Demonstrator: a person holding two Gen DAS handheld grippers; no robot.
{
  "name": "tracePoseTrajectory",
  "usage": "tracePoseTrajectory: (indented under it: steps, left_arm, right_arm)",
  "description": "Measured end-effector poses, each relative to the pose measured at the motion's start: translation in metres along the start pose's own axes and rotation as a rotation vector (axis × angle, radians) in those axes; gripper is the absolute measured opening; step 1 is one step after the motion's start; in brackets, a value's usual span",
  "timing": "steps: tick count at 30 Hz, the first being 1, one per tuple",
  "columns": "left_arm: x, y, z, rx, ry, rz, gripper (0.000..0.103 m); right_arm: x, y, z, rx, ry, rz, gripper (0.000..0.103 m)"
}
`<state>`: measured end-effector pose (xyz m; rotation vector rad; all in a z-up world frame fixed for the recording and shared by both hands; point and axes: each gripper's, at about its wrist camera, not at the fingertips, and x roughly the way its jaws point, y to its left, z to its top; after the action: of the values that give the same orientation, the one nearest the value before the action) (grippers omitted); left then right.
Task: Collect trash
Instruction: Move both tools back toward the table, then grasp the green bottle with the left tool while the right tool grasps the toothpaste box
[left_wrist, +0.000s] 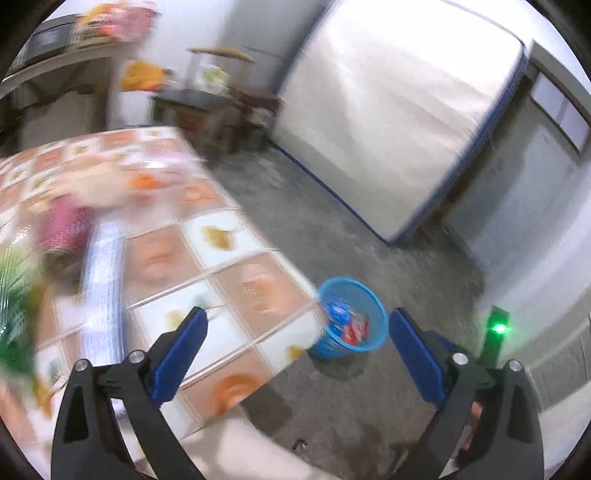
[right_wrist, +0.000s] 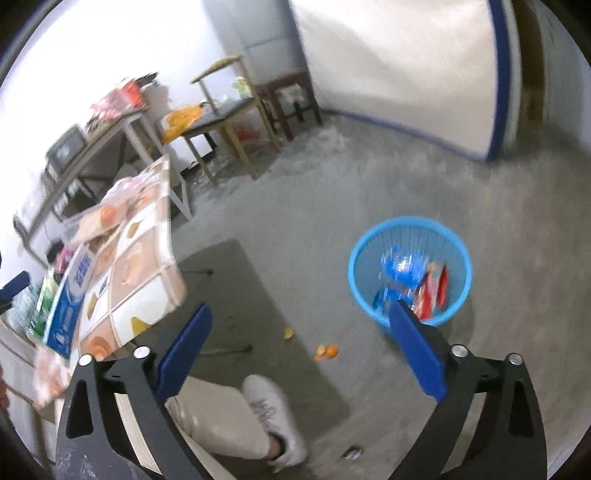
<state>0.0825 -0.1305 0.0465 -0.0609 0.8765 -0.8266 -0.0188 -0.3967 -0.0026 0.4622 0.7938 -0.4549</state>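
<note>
A blue plastic basket (left_wrist: 327, 345) (right_wrist: 406, 221) stands on the concrete floor beside the table corner. Blue wrappers (right_wrist: 400, 269) and a red wrapper (right_wrist: 434, 291) lie inside it. My left gripper (left_wrist: 297, 312) is open and empty above the table's corner, with the basket between and beyond its fingers. My right gripper (right_wrist: 300, 305) is also open and empty over the floor, its right finger overlapping the basket's near rim. Orange peel (right_wrist: 327, 351) lies on the floor near the basket. On the table (left_wrist: 236, 291) are a blue-and-white pack (left_wrist: 103, 280), a pink item (left_wrist: 64, 229) and something green (left_wrist: 14, 295), all blurred.
A person's white shoe (right_wrist: 273, 413) and light trouser leg (right_wrist: 221, 421) are below the table edge (right_wrist: 173, 295). A large mattress (left_wrist: 399, 110) leans on the far wall. Stools and small tables (right_wrist: 229, 122) stand at the back. A small dark scrap (right_wrist: 352, 452) lies on the floor.
</note>
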Motion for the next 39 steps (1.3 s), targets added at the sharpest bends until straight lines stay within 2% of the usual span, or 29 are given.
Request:
tracePoseTrajectory:
  steps: [4,6,9,12,14,17,18,20,22,24,28,32,35,39]
  left_arm:
    - [-0.045,0.041,-0.021,-0.073,-0.100,0.096,0.097]
    - [-0.067,0.063,-0.028,-0.094,-0.158,0.160,0.097]
    - [-0.093,0.086,-0.036,-0.088,-0.246,0.280,0.097]
    - [-0.108,0.107,-0.040,-0.081,-0.295,0.344,0.097]
    - [-0.115,0.122,-0.042,-0.090,-0.324,0.375,0.097]
    - [-0.118,0.140,-0.041,-0.086,-0.337,0.395,0.097]
    - [-0.117,0.147,-0.040,-0.084,-0.332,0.415,0.097]
    - [-0.110,0.158,-0.032,-0.073,-0.303,0.443,0.098]
    - [-0.097,0.168,-0.023,-0.055,-0.238,0.471,0.097]
    - [-0.087,0.178,-0.018,-0.036,-0.185,0.496,0.097]
    - [-0.072,0.189,-0.010,-0.003,-0.141,0.506,0.098]
    - [-0.050,0.197,-0.006,0.060,-0.052,0.525,0.098]
    - [-0.038,0.200,-0.005,0.088,-0.003,0.543,0.097]
    - [-0.024,0.202,-0.006,0.131,0.048,0.570,0.097]
  right_arm:
    - [-0.006,0.054,0.008,-0.174,-0.040,-0.020,0.095]
    - [-0.006,0.080,0.009,-0.246,-0.059,-0.058,0.095]
    - [-0.006,0.109,0.010,-0.317,-0.095,-0.068,0.095]
    - [-0.008,0.136,0.013,-0.347,-0.111,-0.061,0.095]
    - [-0.012,0.149,0.015,-0.360,-0.115,-0.019,0.095]
    - [-0.020,0.170,0.020,-0.354,-0.102,0.154,0.095]
    - [-0.022,0.178,0.022,-0.346,-0.086,0.251,0.095]
    - [-0.017,0.194,0.026,-0.333,-0.027,0.390,0.095]
    - [0.002,0.217,0.031,-0.322,0.090,0.465,0.095]
    - [0.022,0.242,0.032,-0.321,0.181,0.484,0.095]
    - [0.058,0.270,0.031,-0.287,0.293,0.504,0.095]
    - [0.092,0.293,0.021,-0.246,0.401,0.514,0.092]
    - [0.106,0.312,0.015,-0.257,0.438,0.510,0.088]
    - [0.109,0.328,0.010,-0.301,0.441,0.482,0.081]
